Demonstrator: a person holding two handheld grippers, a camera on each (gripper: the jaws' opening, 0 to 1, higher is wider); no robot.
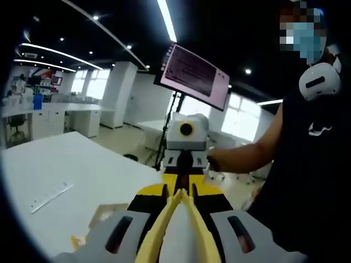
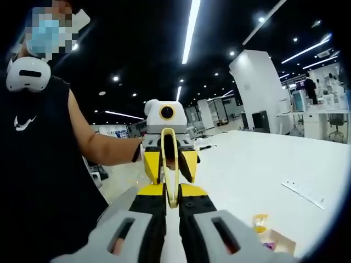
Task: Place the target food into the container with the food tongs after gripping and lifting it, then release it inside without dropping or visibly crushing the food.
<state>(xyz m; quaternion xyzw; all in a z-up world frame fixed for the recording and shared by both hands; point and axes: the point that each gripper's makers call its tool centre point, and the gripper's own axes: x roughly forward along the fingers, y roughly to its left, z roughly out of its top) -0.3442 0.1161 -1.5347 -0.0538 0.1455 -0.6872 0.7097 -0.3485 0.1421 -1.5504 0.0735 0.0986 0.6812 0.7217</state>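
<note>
Above table edge (image 1: 137, 170), both hand-held grippers (image 1: 181, 198).

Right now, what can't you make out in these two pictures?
Container: right gripper view, cut off by the lower edge, so its inside is hidden.
Yellow food piece: right gripper view, too small and blurred to identify.
Monitor text: left gripper view, too small to read.
Food tongs: left gripper view, rear end cut off by the bottom edge.
</note>
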